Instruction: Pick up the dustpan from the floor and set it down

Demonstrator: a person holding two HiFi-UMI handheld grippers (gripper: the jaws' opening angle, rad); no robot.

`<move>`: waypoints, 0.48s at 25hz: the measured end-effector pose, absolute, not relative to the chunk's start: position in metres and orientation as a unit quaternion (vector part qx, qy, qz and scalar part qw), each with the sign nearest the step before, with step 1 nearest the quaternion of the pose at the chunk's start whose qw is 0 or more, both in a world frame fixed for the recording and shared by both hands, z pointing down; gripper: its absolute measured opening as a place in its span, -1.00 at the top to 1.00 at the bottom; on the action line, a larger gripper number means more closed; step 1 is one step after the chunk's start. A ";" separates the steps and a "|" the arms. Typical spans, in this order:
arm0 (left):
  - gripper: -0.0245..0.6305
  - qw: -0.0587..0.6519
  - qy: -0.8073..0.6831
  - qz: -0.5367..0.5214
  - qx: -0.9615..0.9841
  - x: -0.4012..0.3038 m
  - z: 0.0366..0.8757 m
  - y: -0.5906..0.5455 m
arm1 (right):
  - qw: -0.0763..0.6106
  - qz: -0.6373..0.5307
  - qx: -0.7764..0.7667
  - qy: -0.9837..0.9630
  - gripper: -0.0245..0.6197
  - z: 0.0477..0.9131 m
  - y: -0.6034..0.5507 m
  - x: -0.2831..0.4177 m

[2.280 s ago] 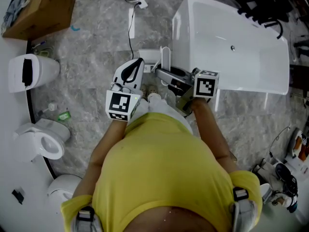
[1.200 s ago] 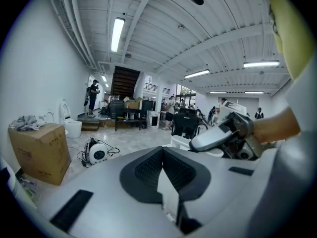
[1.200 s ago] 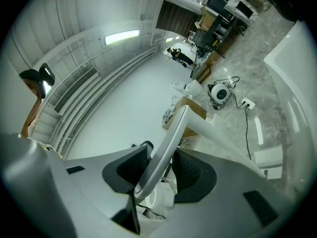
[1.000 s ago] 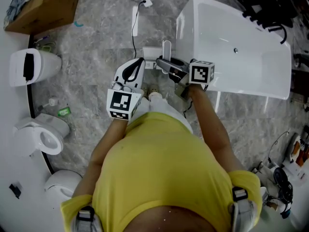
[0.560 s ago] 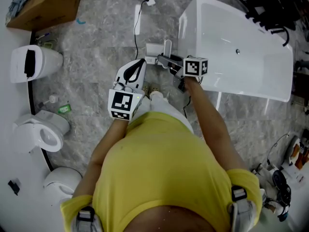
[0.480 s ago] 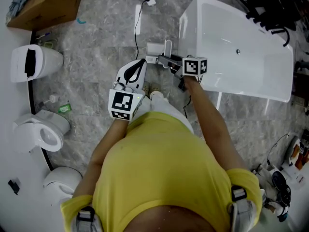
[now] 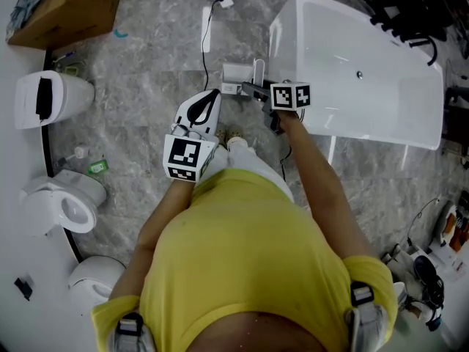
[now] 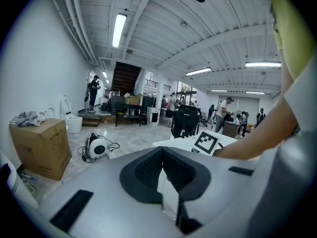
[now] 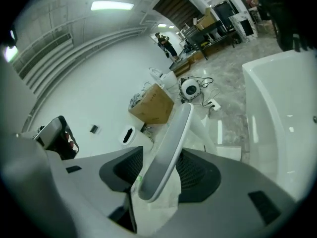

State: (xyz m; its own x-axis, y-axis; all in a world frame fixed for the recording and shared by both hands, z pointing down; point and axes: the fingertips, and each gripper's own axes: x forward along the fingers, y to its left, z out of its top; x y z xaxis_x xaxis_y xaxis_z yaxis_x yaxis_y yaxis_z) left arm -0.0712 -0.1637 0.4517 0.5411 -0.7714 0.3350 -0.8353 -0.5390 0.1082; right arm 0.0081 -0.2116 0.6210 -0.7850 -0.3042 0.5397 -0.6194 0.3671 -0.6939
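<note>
Grey marble floor [image 7: 146,64], toilets along one side.

Item 1: right gripper [image 9: 161,175]. Jaws parted and just been opening. The dustpan handle [image 9: 171,133] stands loosely between them, leaning toward one pad. This looks like a release, now that the pan appears to be down.

Item 2: dustpan [image 7: 236,74]. On the floor just beside the bathtub [image 7: 366,64], handle upright.

Item 3: left gripper [image 8: 163,155]. Jaws pressed together, nothing in them. Held near the person's body, probably to stay out of the way.

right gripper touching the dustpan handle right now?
Cannot tell. Right gripper view: the dustpan handle sits between the jaws of the right gripper, which have just been opening; neither contact nor gap shows plainly.
</note>
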 end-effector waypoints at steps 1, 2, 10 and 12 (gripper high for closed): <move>0.92 0.128 -0.461 0.124 0.870 -0.070 0.451 -0.164 | 0.174 0.488 0.294 -0.803 0.19 0.621 -0.211 0.010; 0.92 0.127 -0.458 0.122 0.871 -0.069 0.451 -0.165 | 0.184 0.492 0.305 -0.795 0.09 0.621 -0.210 0.011; 0.92 0.116 -0.430 0.114 0.888 -0.048 0.443 -0.171 | 0.232 0.385 0.430 -0.783 0.04 0.589 -0.204 0.050; 0.92 0.111 -0.424 0.109 0.892 -0.042 0.439 -0.173 | 0.218 0.364 0.450 -0.786 0.16 0.573 -0.203 0.057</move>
State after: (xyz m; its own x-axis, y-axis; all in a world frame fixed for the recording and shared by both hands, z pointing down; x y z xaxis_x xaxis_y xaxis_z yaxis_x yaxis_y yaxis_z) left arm -0.0421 -0.1733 0.4390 0.6169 -0.7323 0.2885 -0.7805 -0.6163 0.1047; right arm 0.0571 -0.2029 0.5728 -0.5010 -0.5481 0.6698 -0.8653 0.3308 -0.3765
